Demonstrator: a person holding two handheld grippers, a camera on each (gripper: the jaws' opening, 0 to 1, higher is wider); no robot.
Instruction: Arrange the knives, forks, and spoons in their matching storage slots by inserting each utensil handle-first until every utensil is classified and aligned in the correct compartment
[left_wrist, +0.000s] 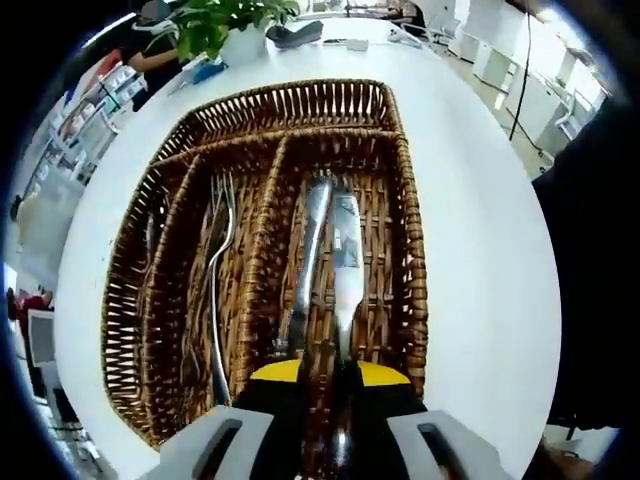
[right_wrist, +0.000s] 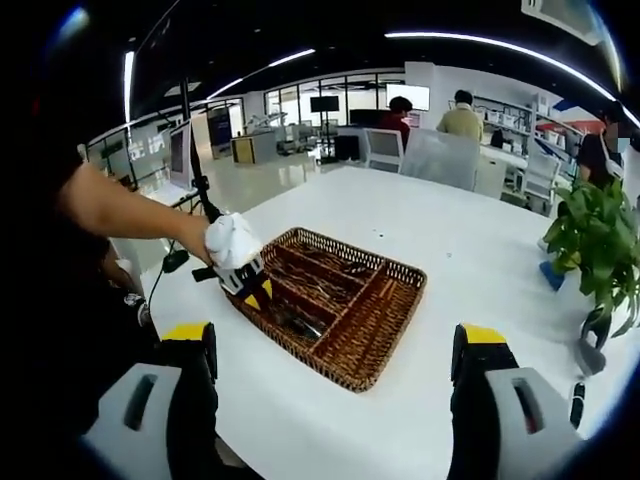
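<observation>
My left claw (left_wrist: 322, 440) is pressed together on the handle of a knife (left_wrist: 347, 262), yellow pads closed around it at the near end of the wicker basket (left_wrist: 412, 270). The knife's blade runs forward along the long compartment on the right side of the left gripper view. A second knife (left_wrist: 310, 255) lies in that same compartment, just beside the held one and roughly parallel to it. In the next compartment over, a fork (left_wrist: 216, 285) lies lengthwise, tines toward the far end. The outermost long compartment holds a utensil I cannot identify. One cross compartment spans the far end of the basket.

The basket sits on a white counter (left_wrist: 480, 240), well in from its edges. A potted plant (left_wrist: 232, 25) stands near the far edge.

In the right gripper view, my right claw (right_wrist: 335, 400) is spread wide with nothing between its jaws, held above the near part of the counter, apart from the basket (right_wrist: 380, 330). My left claw (right_wrist: 252, 288), held in a white-gloved hand (right_wrist: 232, 242), is at the basket's end. Plant leaves (right_wrist: 592, 240) show at the counter's right side. People stand at desks in the background.
</observation>
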